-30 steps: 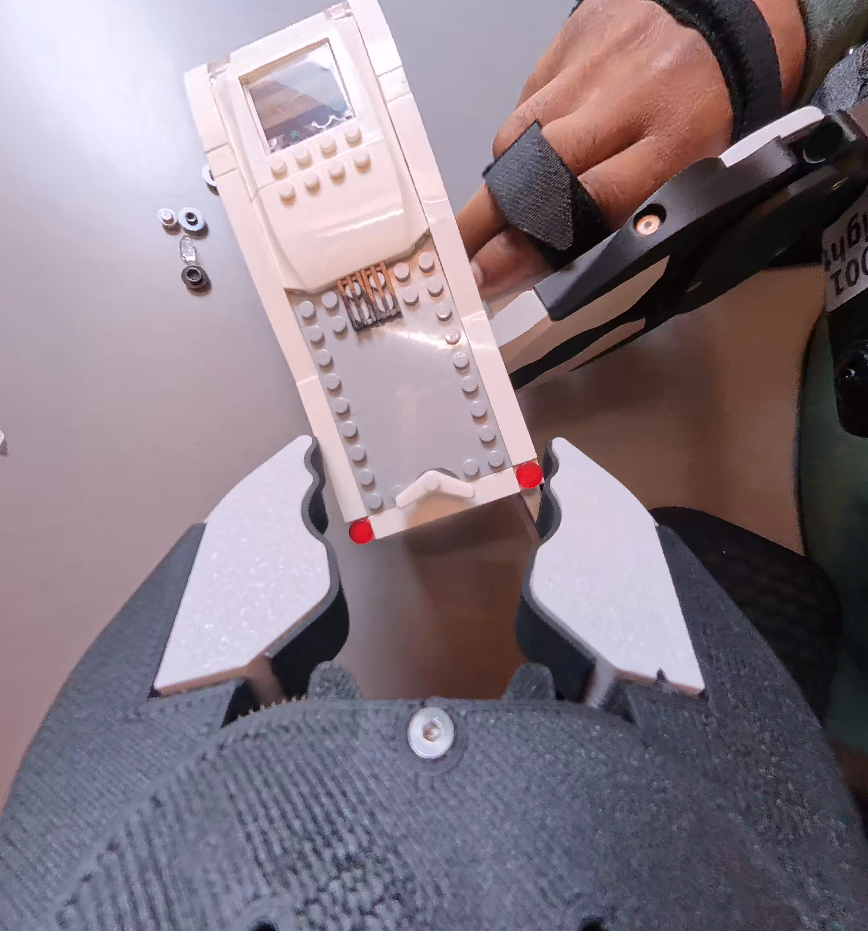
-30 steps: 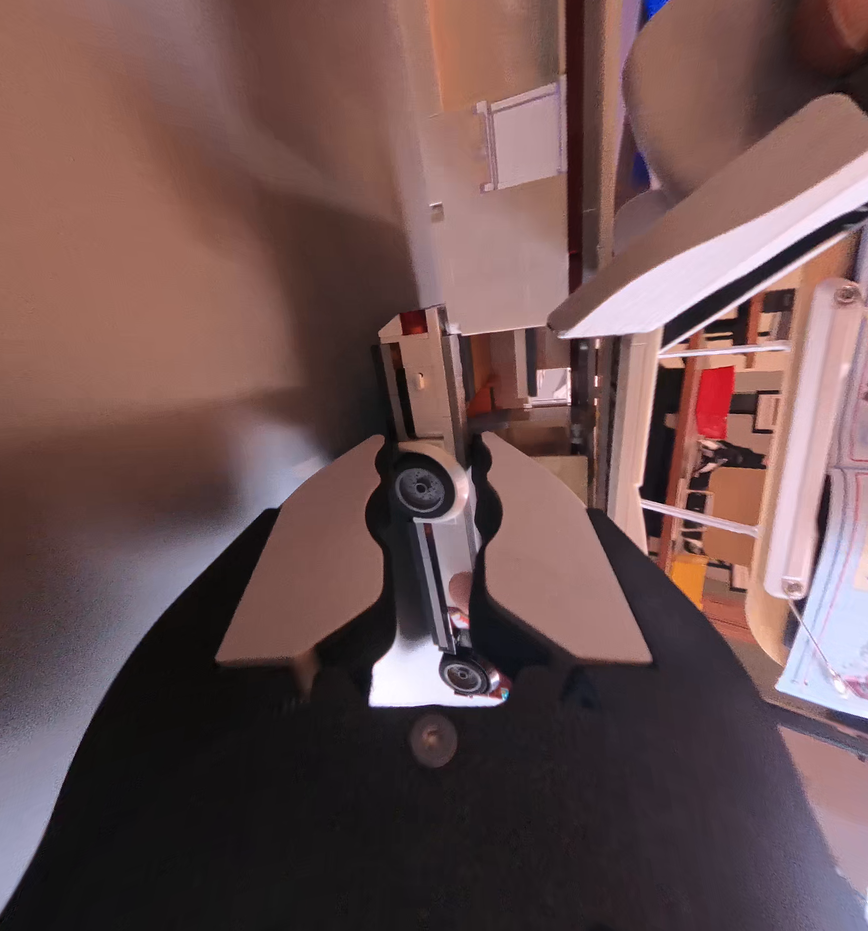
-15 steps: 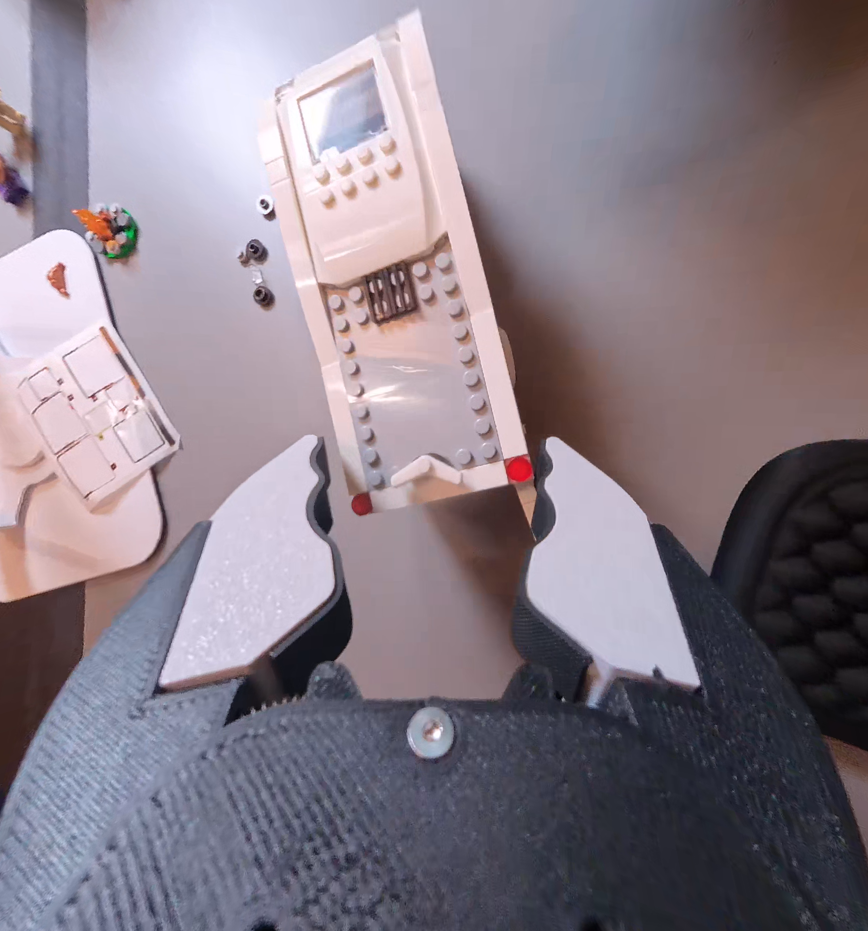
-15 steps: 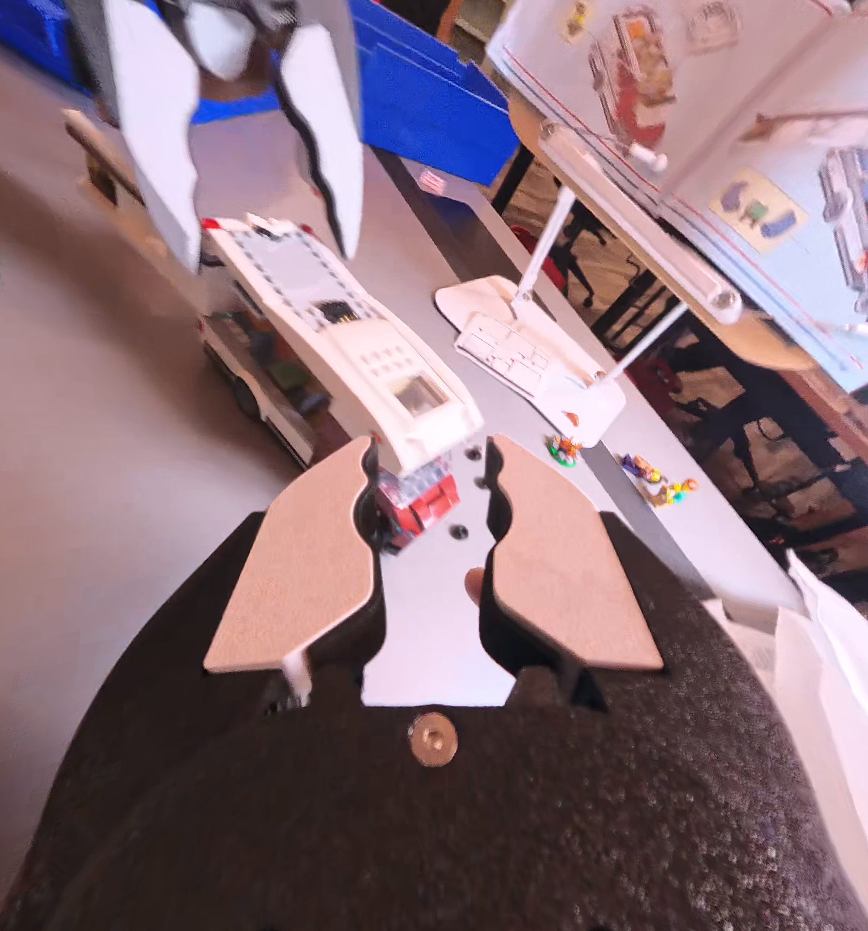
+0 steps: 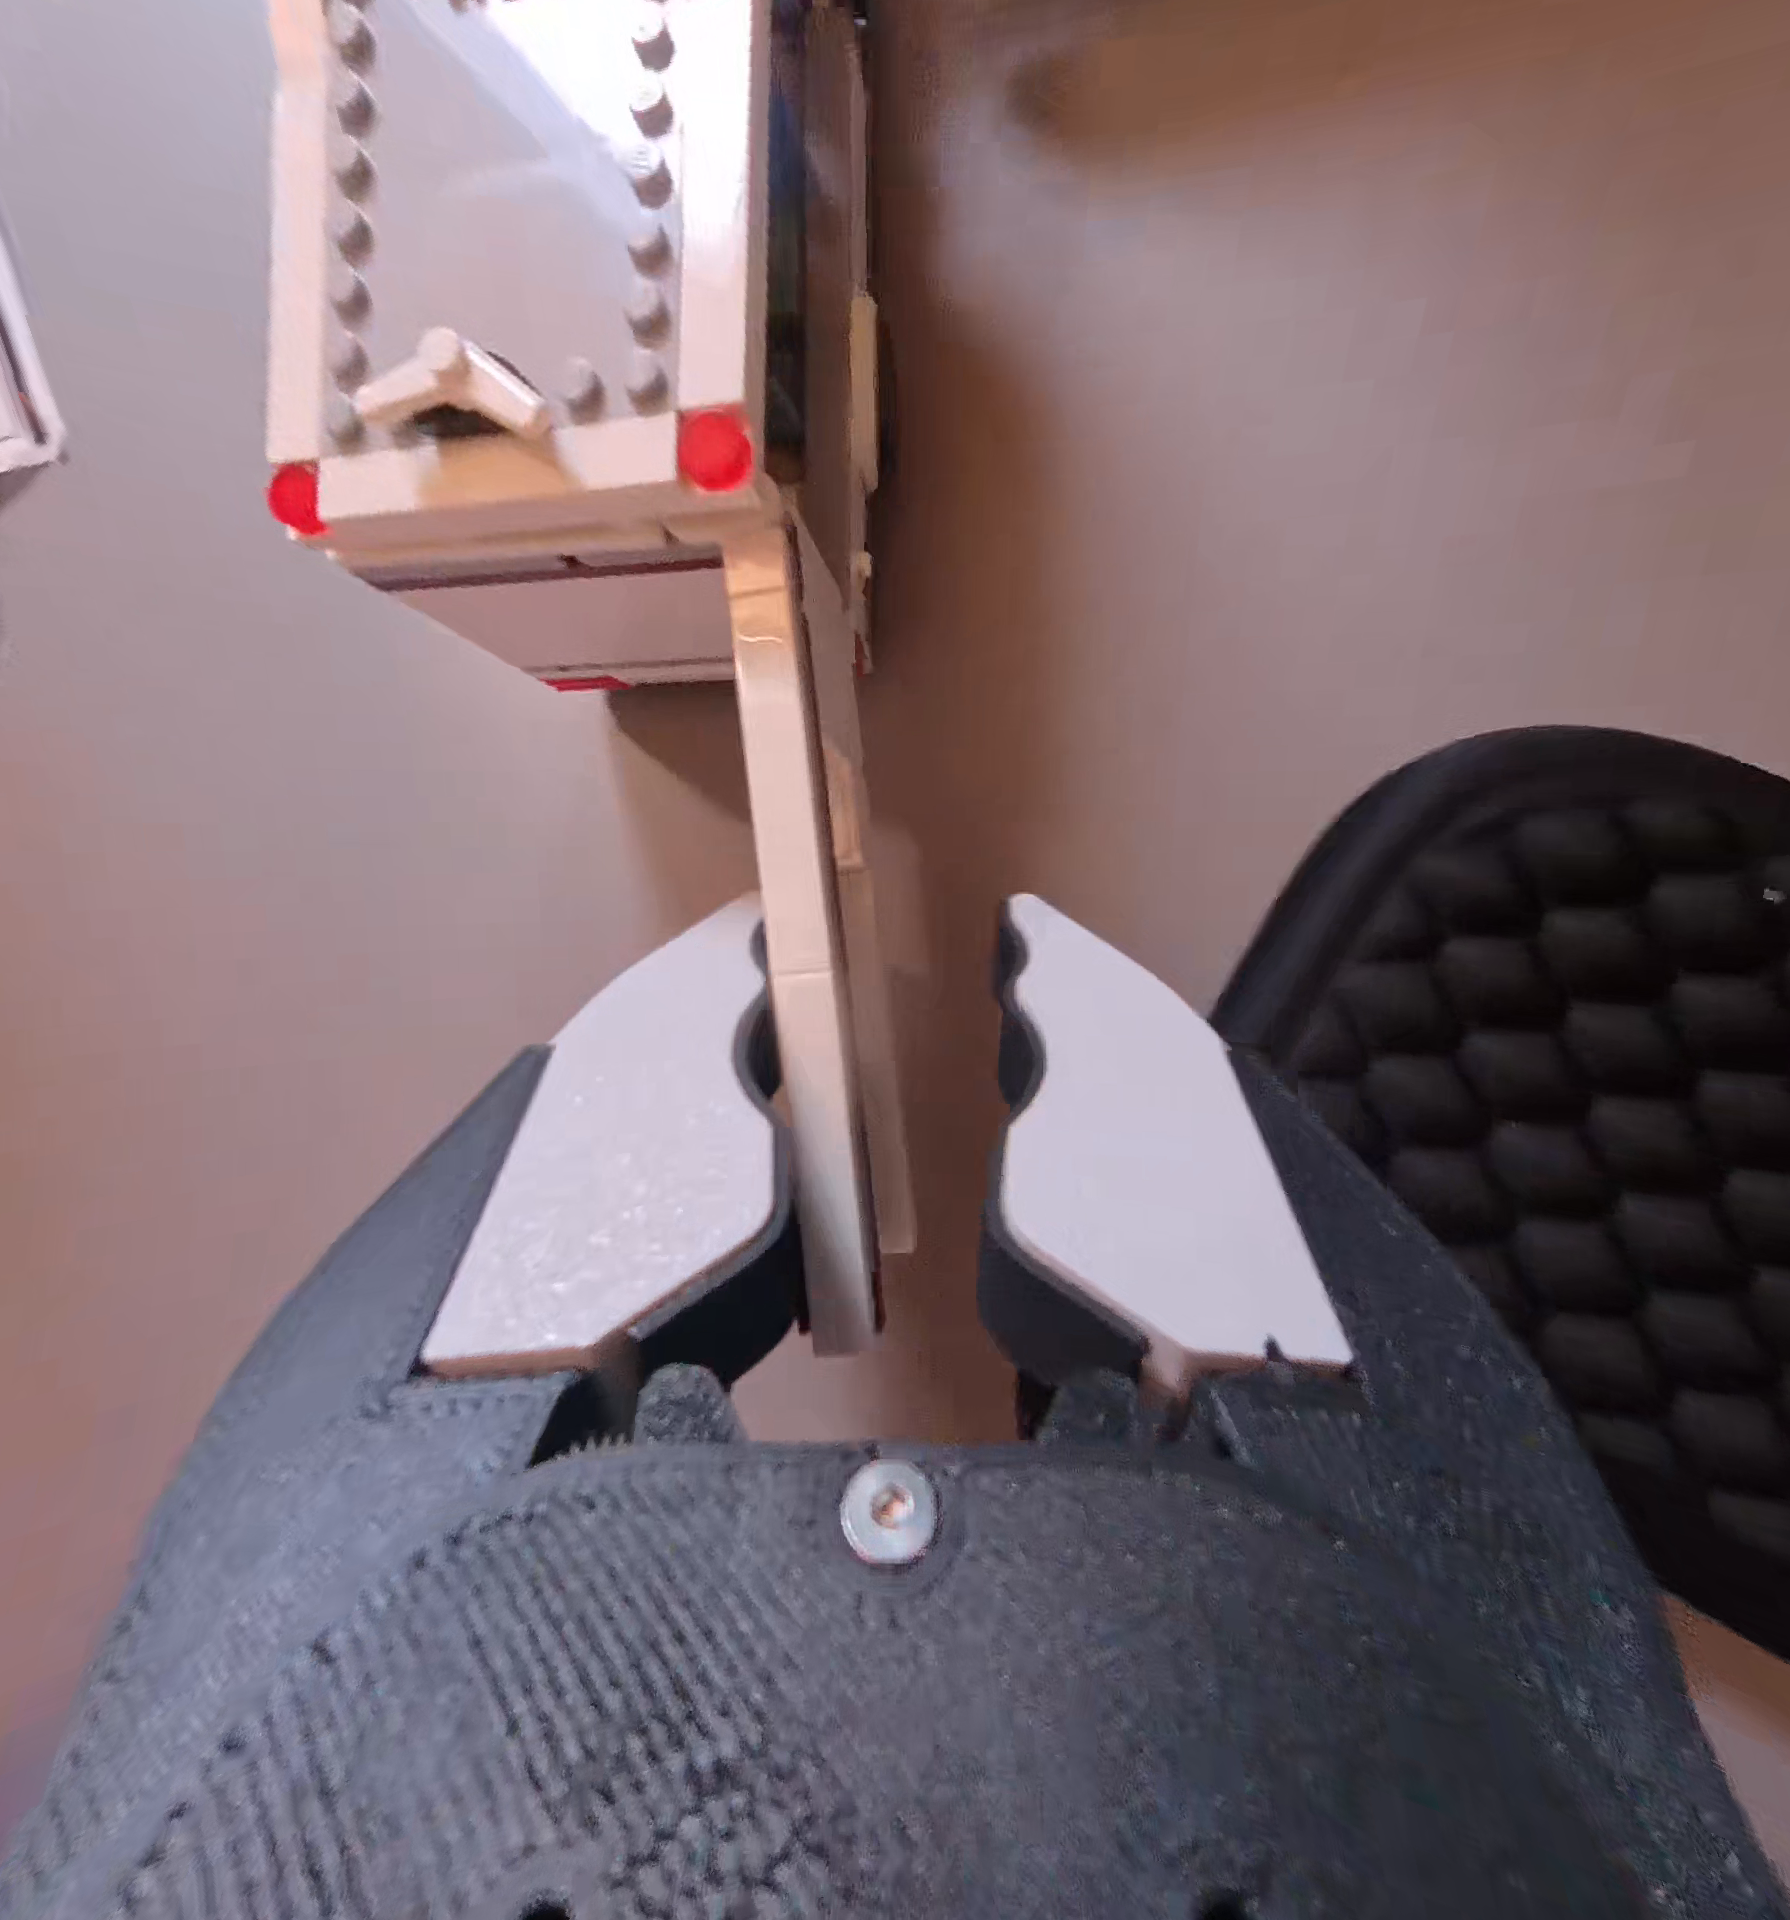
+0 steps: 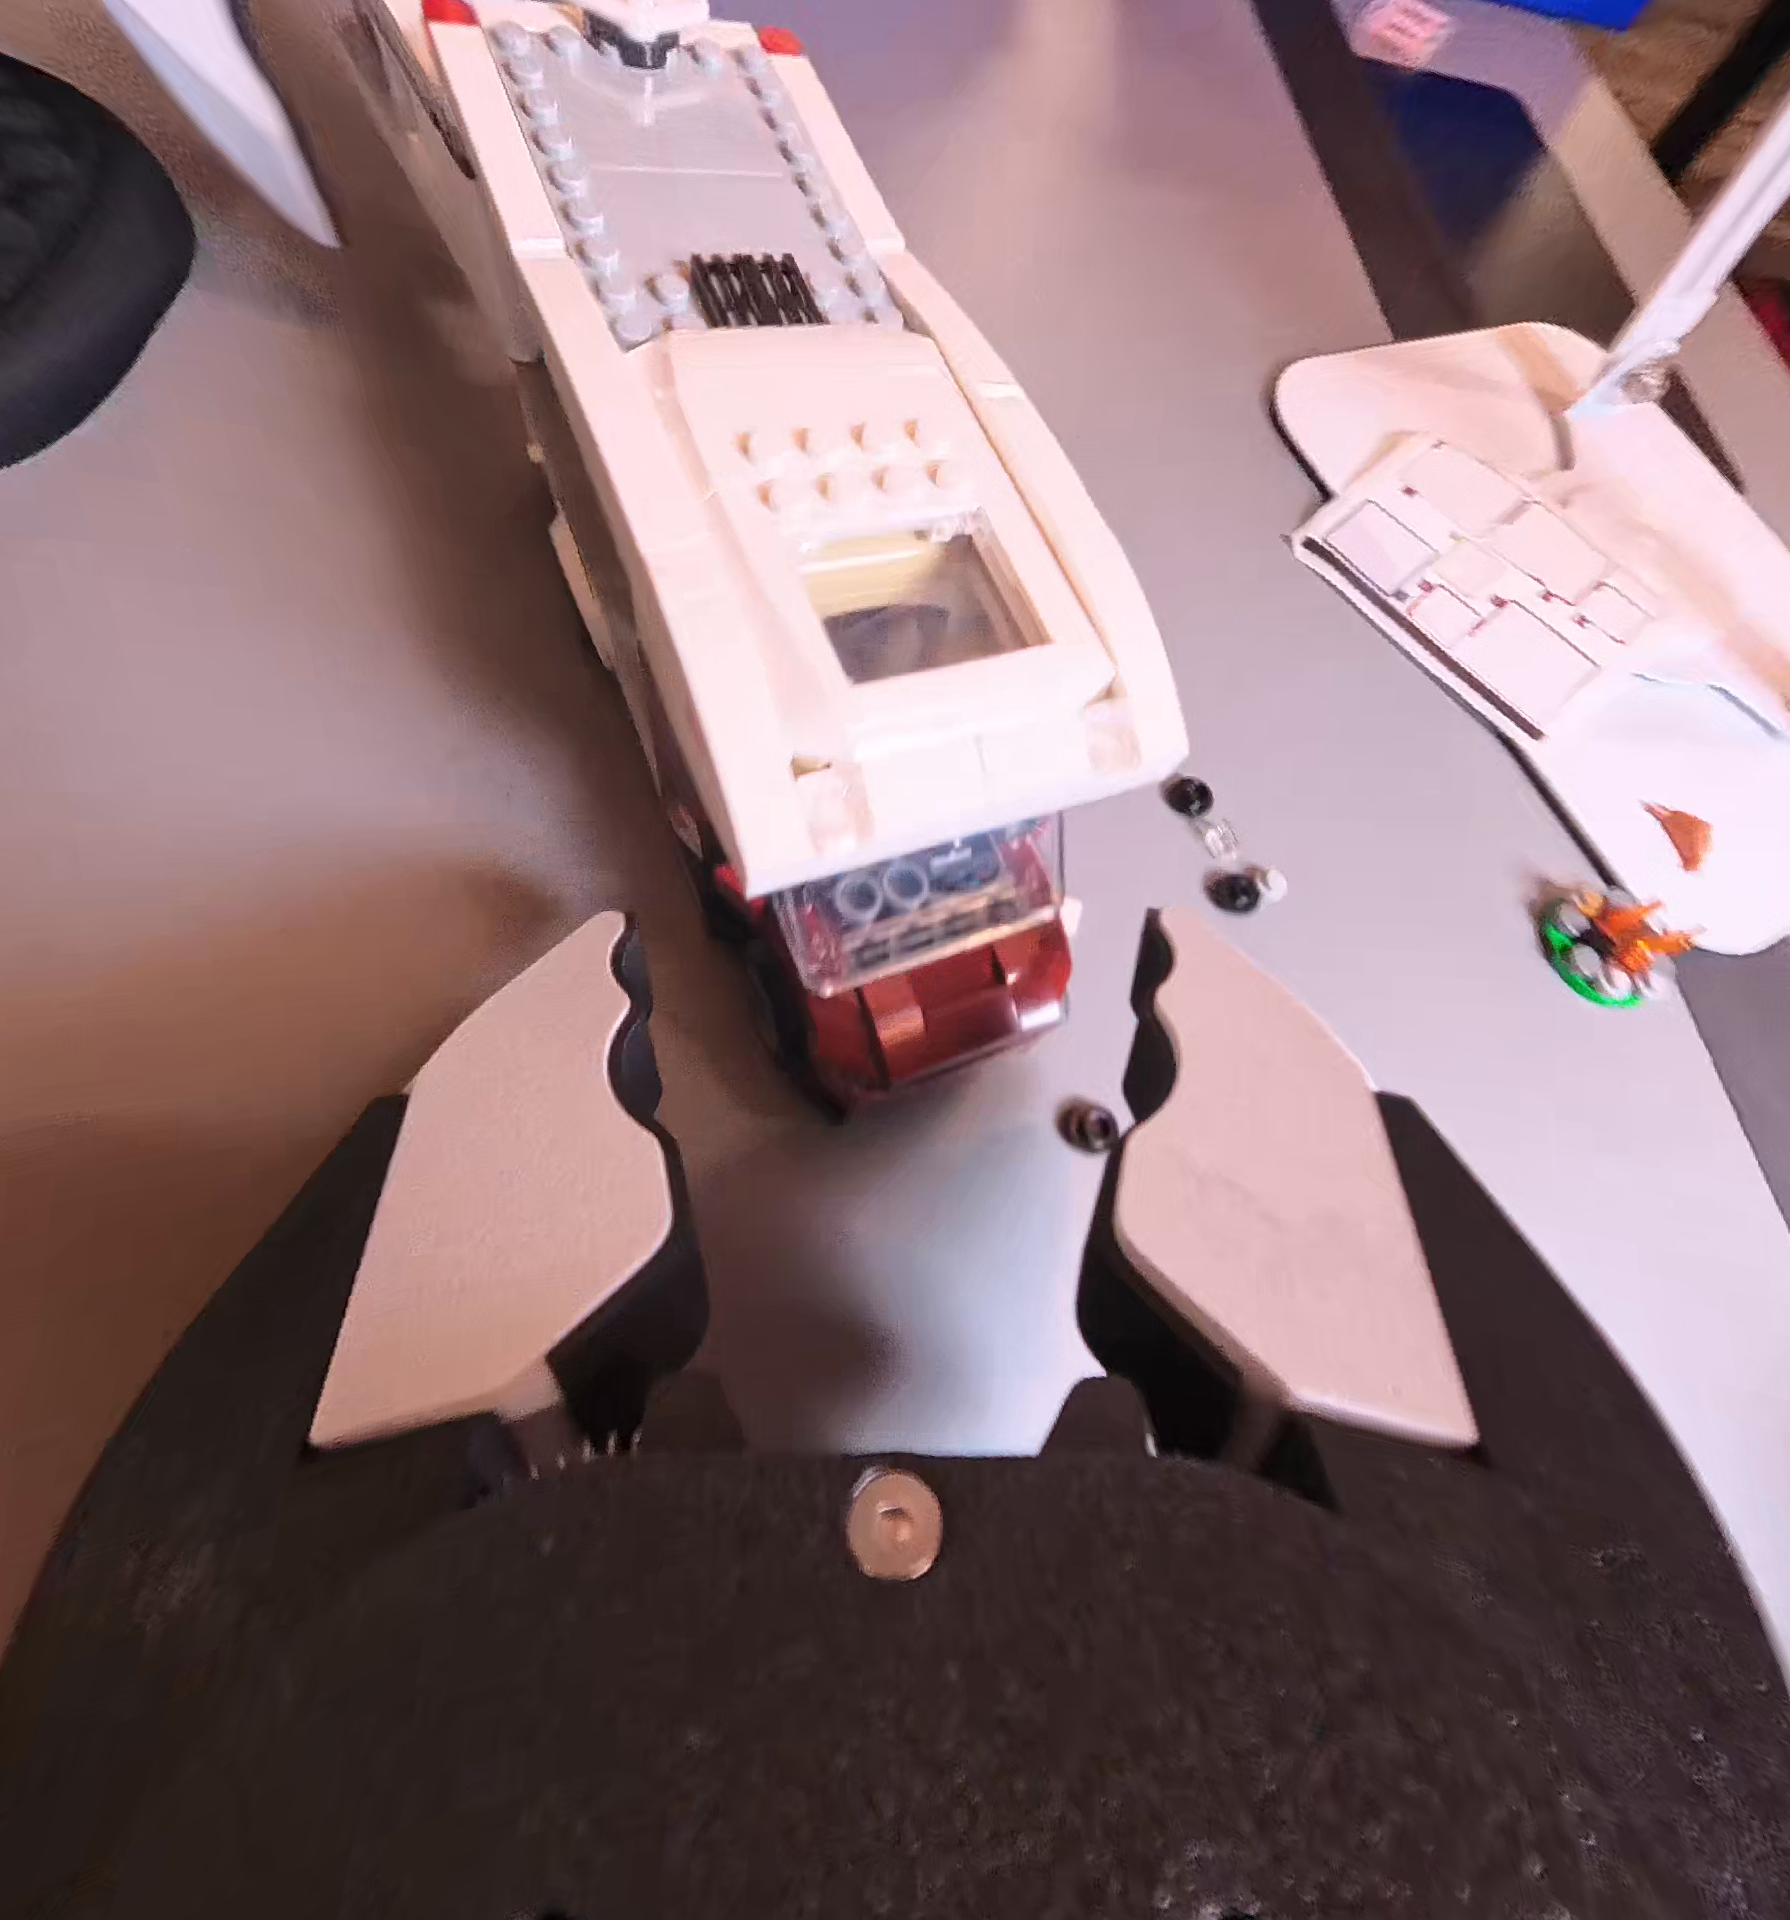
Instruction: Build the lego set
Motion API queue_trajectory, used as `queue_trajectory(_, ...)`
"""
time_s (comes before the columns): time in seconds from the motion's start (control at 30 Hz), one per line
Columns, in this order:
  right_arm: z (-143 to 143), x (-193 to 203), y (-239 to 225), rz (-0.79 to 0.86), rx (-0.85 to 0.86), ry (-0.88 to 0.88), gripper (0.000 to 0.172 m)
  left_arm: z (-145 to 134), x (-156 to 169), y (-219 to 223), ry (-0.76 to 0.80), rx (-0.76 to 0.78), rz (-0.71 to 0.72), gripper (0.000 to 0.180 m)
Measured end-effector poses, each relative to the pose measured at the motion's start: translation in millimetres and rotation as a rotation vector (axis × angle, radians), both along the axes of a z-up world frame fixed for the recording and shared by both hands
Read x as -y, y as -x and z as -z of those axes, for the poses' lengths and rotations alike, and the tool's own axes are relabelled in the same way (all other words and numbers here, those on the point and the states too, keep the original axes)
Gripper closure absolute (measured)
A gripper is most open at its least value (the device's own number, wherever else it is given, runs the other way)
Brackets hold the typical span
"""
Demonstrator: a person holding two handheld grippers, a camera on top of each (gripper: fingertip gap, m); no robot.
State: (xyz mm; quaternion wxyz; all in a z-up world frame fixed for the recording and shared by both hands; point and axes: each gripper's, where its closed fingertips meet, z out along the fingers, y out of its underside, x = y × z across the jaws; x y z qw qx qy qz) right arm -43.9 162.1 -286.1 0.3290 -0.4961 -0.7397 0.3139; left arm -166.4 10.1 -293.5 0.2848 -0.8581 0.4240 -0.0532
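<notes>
Here, in the left wrist view, one white brick-built camper with a grey studded roof (image 5: 506, 260) fills the upper left of the frame, two round red studs at its near corners. From its lower right corner a thin white hinged panel (image 5: 792, 831) runs edge-on down the frame into the left gripper (image 5: 880, 909). The panel lies against the left finger (image 5: 642, 1143), while bare grey table shows between it and the right finger (image 5: 1130, 1143), so the claw stands apart, clamped on nothing. A black honeycomb cushion (image 5: 1597, 1091) sits at the right edge.

In the right wrist view the same camper (image 6: 766, 468) lies lengthwise up the centre, long axis pointing away and leaning slightly left, dark red nose (image 6: 932, 997) nearest. The right gripper (image 6: 886, 925) is spread wide, the nose just ahead of its tips and touching neither. To the right lie three small dark round pieces (image 6: 1229, 888), one clear piece (image 6: 1223, 831), one green-and-orange piece (image 6: 1597, 945) and one white stand base (image 6: 1493, 468).
</notes>
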Motion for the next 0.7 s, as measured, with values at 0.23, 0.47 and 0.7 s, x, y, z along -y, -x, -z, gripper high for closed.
queue_trajectory(0.23, -1.1, 4.4, 1.0, 0.032, -0.012, 0.028, 0.108, -0.4, -32.1, 22.9, -0.076, 0.011, -0.083, 0.154)
queue_trajectory(0.47, -3.9, 7.9, -12.9, 0.199, -0.08, -0.016, 0.109, -2.0, -58.0, 34.3, -0.095, 0.022, -0.094, 0.14)
queue_trajectory(0.7, -4.5, 8.4, -10.4, 0.207, -0.096, -0.018, 0.11, -12.5, -54.7, 33.3, -0.173, 0.039, -0.12, 0.132)
